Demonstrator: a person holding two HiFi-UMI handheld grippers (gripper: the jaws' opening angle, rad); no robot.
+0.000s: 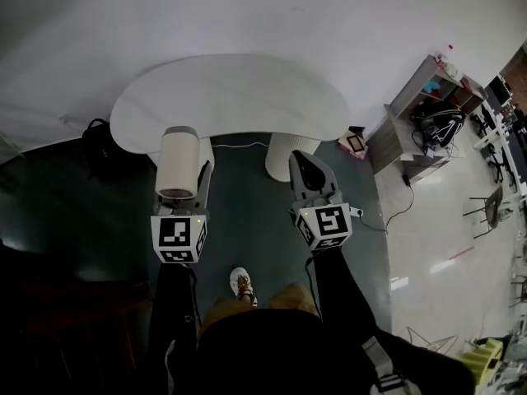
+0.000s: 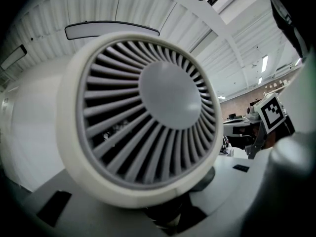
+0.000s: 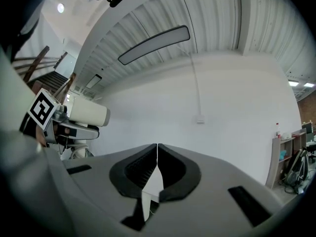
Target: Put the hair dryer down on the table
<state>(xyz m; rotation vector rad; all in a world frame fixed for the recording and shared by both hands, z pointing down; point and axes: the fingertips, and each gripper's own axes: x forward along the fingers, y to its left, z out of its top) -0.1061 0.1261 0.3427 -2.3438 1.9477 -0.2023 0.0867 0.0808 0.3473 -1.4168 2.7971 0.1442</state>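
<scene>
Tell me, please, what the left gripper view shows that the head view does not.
Only the left gripper view shows the finned grille at the end of the hair dryer, plus the ceiling. Only the head view shows the white table ahead and the person's shoe. Both show the hair dryer, held in the left gripper.

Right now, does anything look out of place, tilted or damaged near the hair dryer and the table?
Nothing looks damaged or spilled. The hair dryer is gripped by the left gripper at the near edge of the white table, not yet set down. The right gripper is shut and empty.
</scene>
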